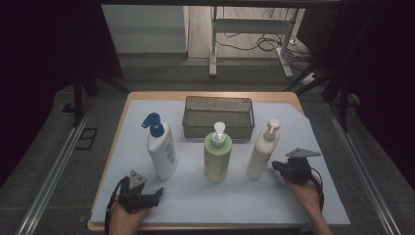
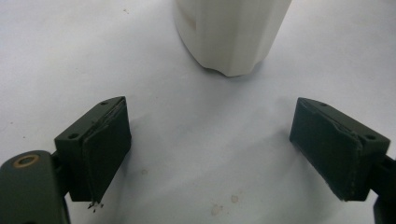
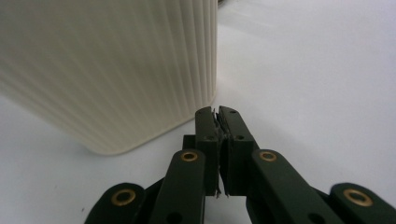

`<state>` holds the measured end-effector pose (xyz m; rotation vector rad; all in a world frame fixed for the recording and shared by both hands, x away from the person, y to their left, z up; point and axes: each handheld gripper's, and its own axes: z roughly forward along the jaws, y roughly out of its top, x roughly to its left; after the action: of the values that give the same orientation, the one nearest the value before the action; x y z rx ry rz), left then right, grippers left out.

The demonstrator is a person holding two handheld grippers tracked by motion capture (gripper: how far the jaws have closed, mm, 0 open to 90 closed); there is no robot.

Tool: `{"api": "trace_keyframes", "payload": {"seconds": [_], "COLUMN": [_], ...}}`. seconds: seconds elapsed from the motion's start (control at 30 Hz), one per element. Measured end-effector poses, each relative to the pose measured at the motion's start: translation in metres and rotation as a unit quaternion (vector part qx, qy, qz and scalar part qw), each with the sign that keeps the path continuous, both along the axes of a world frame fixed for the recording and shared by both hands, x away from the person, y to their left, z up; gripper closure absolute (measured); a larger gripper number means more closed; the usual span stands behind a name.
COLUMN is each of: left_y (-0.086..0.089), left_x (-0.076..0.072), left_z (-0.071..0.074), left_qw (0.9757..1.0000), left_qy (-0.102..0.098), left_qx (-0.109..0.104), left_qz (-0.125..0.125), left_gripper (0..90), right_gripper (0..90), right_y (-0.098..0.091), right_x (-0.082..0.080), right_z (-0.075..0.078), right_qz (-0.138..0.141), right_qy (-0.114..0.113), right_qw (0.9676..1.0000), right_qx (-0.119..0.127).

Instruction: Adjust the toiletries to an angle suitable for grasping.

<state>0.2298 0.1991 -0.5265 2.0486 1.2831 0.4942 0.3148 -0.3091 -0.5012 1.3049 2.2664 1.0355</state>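
Cream bottle (image 1: 263, 149) stands upright on the white sheet (image 1: 195, 196) in the high view, right gripper (image 1: 278, 166) just beside its base; left gripper view: left gripper (image 2: 210, 154) spread, empty, facing the white bottle (image 2: 231, 32); right gripper view: jaws pressed together, empty, beside its ribbed wall

Light wooden table top (image 1: 147, 96) with rounded corners, covered by a white paper sheet (image 1: 303, 196). Grey carpeted floor (image 1: 44, 161) on both sides, with silver metal rails (image 1: 54, 171) running along the table's left and right. Dark black curtains (image 1: 34, 58) close off the left and right. Behind the table: a white cabinet panel (image 1: 144, 29), a white metal desk frame (image 1: 252, 29) on a wood-tone floor, and loose black cables (image 1: 264, 44) under it. Lighting is dim.
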Motion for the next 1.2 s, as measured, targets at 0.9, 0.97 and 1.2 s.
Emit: {"api": "trace_keyframes", "payload": {"seconds": [0.9, 0.97, 1.2], "left_y": [0.000, 0.000, 0.000], "left_x": [0.000, 0.000, 0.000], "left_z": [0.000, 0.000, 0.000], "left_qw": [1.0000, 1.0000, 1.0000], "left_qy": [0.000, 0.000, 0.000], "left_qx": [0.000, 0.000, 0.000], "left_qz": [0.000, 0.000, 0.000], "left_gripper": [12.3, 12.3, 12.3], "right_gripper": [86.8, 86.7, 86.7], "right_y": [0.022, 0.024, 0.033], "right_x": [0.021, 0.024, 0.034], "right_z": [-0.004, -0.004, -0.006], "right_qz": [0.002, 0.005, 0.013], "right_qy": [0.006, 0.006, 0.010], "right_qw": [1.0000, 1.0000, 0.9998], "right_qx": [0.003, 0.004, 0.014]}}
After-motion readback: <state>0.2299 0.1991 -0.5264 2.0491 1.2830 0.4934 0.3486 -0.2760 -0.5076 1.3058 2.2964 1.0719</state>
